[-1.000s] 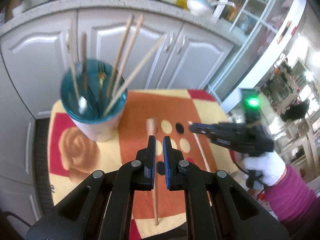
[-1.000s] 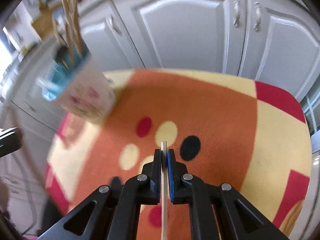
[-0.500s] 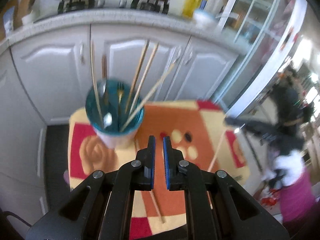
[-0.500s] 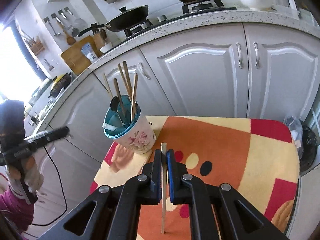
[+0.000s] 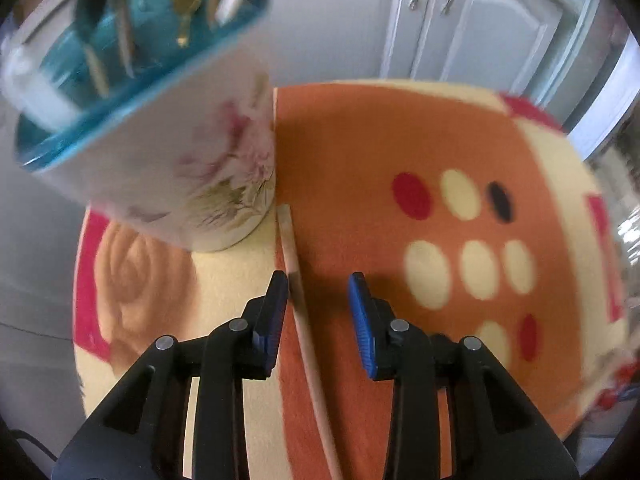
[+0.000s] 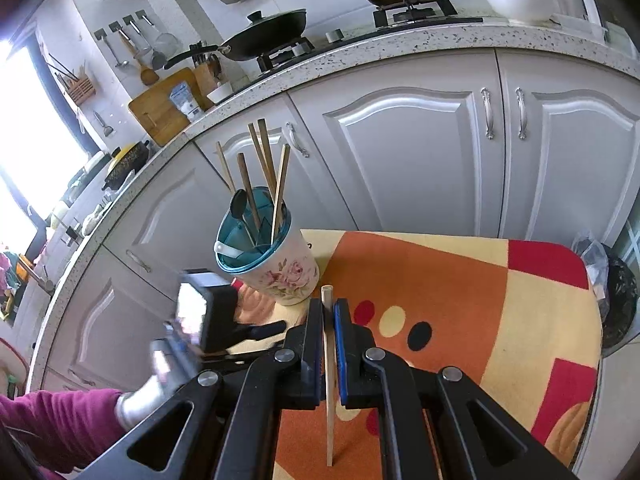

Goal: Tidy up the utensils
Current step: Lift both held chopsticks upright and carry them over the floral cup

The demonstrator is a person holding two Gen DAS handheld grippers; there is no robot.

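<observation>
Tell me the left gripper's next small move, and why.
Probably lower a little and close on the loose chopstick. The left gripper has just been opening; the stick lies on the cloth between its pads, untouched, near the left one.

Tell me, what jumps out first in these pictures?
The flowered cup with the teal inside, bristling with chopsticks at the left end of the bright orange mat. Right in front, the right tongs pinch one chopstick. The left tongs, open, straddle another chopstick lying on the mat beside the cup.
</observation>
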